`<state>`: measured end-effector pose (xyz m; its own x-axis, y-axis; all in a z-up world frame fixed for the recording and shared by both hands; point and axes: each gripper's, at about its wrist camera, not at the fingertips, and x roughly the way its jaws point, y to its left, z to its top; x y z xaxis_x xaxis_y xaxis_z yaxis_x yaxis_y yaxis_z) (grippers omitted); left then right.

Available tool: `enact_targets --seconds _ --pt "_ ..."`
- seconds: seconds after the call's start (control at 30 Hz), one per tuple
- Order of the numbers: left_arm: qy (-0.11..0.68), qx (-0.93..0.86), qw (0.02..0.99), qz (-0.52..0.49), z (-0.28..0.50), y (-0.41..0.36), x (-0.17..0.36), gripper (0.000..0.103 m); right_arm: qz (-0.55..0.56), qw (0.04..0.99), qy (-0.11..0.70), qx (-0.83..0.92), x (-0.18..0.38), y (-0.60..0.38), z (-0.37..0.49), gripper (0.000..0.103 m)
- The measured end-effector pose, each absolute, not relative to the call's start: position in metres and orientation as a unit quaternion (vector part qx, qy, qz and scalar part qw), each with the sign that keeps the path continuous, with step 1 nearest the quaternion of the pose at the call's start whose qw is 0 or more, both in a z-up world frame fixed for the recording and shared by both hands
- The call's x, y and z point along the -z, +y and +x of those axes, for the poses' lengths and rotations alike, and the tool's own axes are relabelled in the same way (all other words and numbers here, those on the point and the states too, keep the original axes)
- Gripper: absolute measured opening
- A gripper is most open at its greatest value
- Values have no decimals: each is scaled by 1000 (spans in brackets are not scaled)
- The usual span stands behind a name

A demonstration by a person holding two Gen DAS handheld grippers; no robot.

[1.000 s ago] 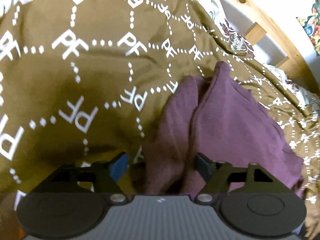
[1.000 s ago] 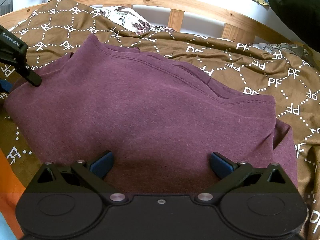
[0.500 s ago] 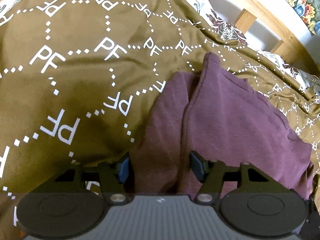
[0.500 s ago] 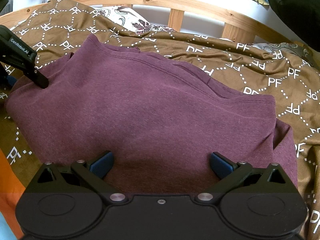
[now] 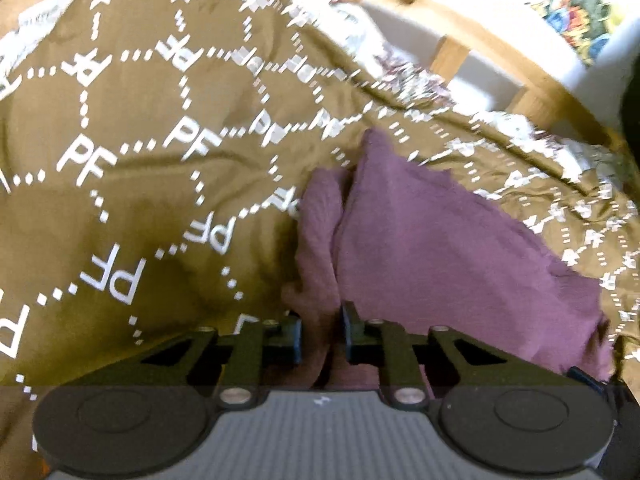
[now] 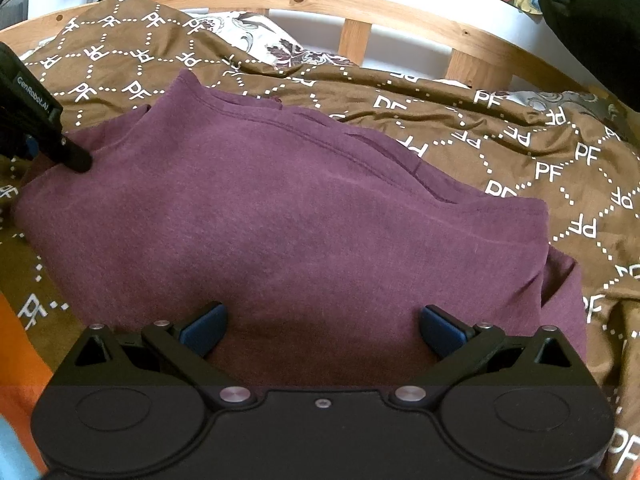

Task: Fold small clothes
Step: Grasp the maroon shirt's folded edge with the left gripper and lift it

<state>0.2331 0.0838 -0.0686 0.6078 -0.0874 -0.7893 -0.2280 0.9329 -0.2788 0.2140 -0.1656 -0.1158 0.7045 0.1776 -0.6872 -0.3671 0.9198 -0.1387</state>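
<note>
Bed cover (image 6: pixel 500 136): a brown quilt printed with white dotted diamonds and the letters "PF" spreads across the whole bed under my grippers, rumpled toward the far side.
Bed frame (image 6: pixel 360 4): a pale wooden rail with short upright slats runs behind the quilt, against a white wall.
Garment (image 6: pixel 288 216): a plum-coloured knit top lies on the quilt, folded over itself, its stitched hem running along the far edge; a lower layer pokes out at the right side. In my left wrist view the same top (image 5: pixel 440 248) stretches away to the right, its left edge bunched into a ridge.
Patterned sheet (image 6: pixel 260 40): a white floral cloth peeks out between the quilt and the rail.
My right gripper (image 6: pixel 322 330): the blue-padded jaws stand wide apart over the near edge of the top, pinching nothing.
My left gripper (image 5: pixel 322 334): the jaws have just been closing and now pinch the bunched left edge of the top between the pads; in the right wrist view its black finger (image 6: pixel 60 144) presses that same edge.
</note>
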Motion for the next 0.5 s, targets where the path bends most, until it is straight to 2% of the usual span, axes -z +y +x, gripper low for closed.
enact_targets --seconds 0.27,0.5 --pt "420 -13 897 -137 236 35 8 15 -68 936 327 -112 83 -199 212 102" --pt "394 53 917 -39 243 -75 -35 15 46 942 326 -59 52 -270 217 102"
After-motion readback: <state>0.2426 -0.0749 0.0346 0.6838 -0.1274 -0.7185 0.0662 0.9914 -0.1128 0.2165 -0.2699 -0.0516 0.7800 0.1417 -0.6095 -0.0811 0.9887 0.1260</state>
